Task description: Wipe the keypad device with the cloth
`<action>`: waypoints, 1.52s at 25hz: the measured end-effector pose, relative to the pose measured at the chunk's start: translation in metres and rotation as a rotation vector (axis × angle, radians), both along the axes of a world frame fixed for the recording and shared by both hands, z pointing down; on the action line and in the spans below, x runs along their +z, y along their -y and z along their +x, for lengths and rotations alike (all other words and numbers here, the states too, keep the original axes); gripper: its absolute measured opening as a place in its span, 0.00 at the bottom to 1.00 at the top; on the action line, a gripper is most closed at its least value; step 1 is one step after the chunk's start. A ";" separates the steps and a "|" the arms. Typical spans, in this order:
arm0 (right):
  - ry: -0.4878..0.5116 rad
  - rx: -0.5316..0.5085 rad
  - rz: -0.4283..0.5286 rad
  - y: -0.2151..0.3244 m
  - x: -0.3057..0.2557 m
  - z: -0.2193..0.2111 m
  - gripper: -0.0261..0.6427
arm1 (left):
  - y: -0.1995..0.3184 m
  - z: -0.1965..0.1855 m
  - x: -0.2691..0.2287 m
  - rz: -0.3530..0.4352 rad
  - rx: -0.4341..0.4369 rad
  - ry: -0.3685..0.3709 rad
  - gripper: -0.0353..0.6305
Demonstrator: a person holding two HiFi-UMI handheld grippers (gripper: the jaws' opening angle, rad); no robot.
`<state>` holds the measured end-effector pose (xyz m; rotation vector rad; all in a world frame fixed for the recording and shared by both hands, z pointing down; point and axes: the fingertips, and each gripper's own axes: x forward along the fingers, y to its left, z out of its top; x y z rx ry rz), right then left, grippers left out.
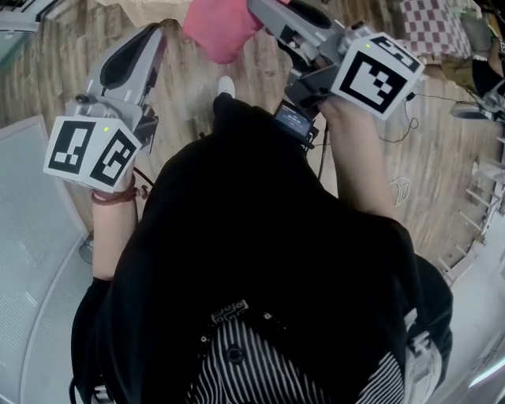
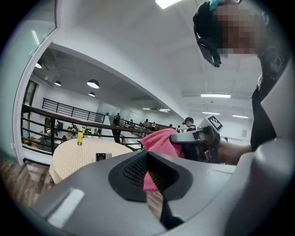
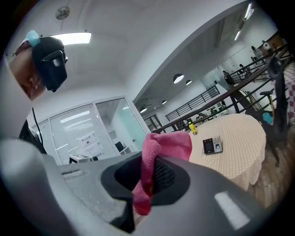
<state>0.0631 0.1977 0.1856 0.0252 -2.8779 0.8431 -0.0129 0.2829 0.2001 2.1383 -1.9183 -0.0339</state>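
Note:
The pink cloth hangs from my right gripper, which is shut on it; in the right gripper view the cloth bunches above the closed jaws. The keypad device, dark with a small keypad, lies far off on a round table with a cream cover. It shows small in the left gripper view too, as the keypad device. My left gripper is raised at the left, jaws together with nothing held. From the left gripper view the right gripper and the cloth are just ahead.
A yellow bottle stands on the far side of the round table, also visible as the bottle. A dark railing runs behind the table. The wood floor lies below, and a checked table is at upper right.

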 end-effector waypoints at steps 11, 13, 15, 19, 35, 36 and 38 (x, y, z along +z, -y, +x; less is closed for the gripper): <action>0.013 -0.105 0.012 0.140 -0.014 -0.075 0.09 | 0.159 -0.052 -0.021 -0.011 -0.075 0.042 0.05; 0.012 -0.111 0.008 0.143 -0.014 -0.087 0.09 | 0.165 -0.056 -0.018 -0.007 -0.063 0.035 0.05; -0.001 -0.118 0.030 0.124 -0.018 -0.103 0.09 | 0.148 -0.069 -0.018 -0.010 -0.049 0.028 0.05; -0.008 -0.123 0.030 0.105 -0.025 -0.134 0.09 | 0.124 -0.108 -0.027 0.000 -0.055 0.024 0.05; 0.021 0.026 -0.062 0.307 -0.042 -0.221 0.09 | 0.335 -0.222 -0.043 0.082 0.124 -0.048 0.06; 0.020 0.041 -0.049 0.322 -0.044 -0.232 0.09 | 0.351 -0.235 -0.044 0.085 0.138 -0.049 0.06; 0.020 0.062 -0.043 0.345 -0.046 -0.256 0.09 | 0.376 -0.261 -0.042 0.082 0.156 -0.057 0.06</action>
